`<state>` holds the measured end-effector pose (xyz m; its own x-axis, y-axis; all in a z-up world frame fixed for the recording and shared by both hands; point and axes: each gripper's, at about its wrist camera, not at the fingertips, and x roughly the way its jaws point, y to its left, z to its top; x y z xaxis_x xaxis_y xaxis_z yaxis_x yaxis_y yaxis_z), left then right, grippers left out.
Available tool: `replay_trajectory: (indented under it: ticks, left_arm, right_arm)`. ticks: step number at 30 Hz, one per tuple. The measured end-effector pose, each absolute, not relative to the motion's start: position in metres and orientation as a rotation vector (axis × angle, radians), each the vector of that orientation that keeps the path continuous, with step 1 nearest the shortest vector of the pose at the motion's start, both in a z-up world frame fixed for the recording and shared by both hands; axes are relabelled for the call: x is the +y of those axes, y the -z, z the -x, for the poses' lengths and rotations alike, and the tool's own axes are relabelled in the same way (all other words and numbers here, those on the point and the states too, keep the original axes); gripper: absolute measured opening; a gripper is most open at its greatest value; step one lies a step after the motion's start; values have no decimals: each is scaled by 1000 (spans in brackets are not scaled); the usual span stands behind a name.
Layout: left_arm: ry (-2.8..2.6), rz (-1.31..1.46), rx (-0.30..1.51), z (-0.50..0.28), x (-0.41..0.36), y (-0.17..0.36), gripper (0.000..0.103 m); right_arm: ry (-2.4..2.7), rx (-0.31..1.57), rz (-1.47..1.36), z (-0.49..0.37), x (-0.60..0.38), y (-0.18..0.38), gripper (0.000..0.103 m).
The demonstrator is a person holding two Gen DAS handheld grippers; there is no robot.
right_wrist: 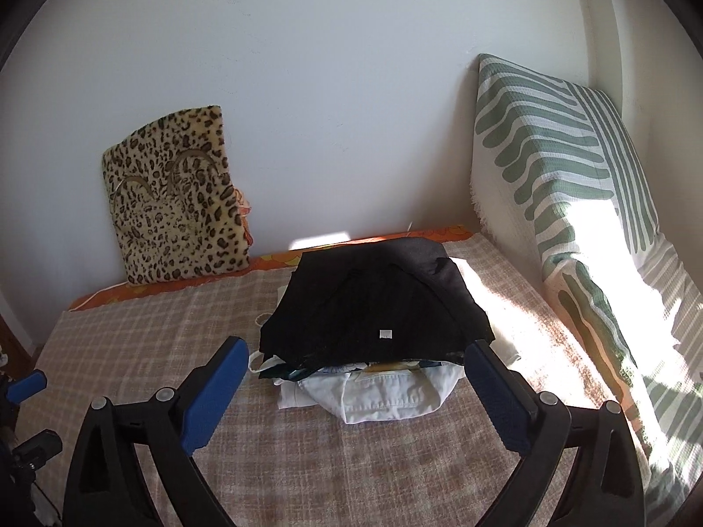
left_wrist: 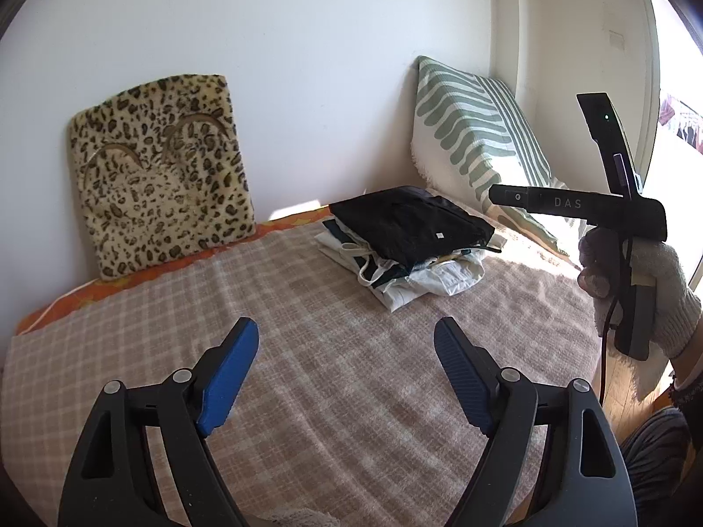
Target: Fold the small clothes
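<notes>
A stack of folded clothes rests on the checked blanket [left_wrist: 307, 351] toward the back right of the bed. A folded black garment [left_wrist: 408, 224] [right_wrist: 373, 307] with a small white tag lies on top, and white pieces [left_wrist: 422, 281] [right_wrist: 382, 395] stick out below it. My left gripper [left_wrist: 347, 351] hovers open over bare blanket, well short of the stack, with nothing between its blue pads. My right gripper [right_wrist: 356, 373] is open too, its fingers spread wide on either side of the stack's near edge, with no pad pressing on the clothes.
A leopard-print cushion [left_wrist: 162, 171] [right_wrist: 175, 202] leans on the white wall at the back left. A green-and-white striped cushion [left_wrist: 479, 140] [right_wrist: 562, 184] stands at the right in bright sun. A gloved hand [left_wrist: 650, 290] holds the right gripper's handle at the bed's right edge.
</notes>
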<state>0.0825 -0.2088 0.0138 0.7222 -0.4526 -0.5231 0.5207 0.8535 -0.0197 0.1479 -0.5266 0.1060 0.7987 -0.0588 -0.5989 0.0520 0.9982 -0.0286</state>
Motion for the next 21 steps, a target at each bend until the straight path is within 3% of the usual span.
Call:
replay_trajectory:
  ticks: [11,15,21]
  left_arm:
    - [483,-153,562,-69,-191,11,87]
    - [440,-186,549,-67,-190,21,103]
    - [447,-212,538,-65,-192,28,103]
  right_arm:
    - [99,622,25,-109,-493,-77,103]
    - [117,616,17,-104,-490,-66,103]
    - [142,623,17,-107,-492,-46,103]
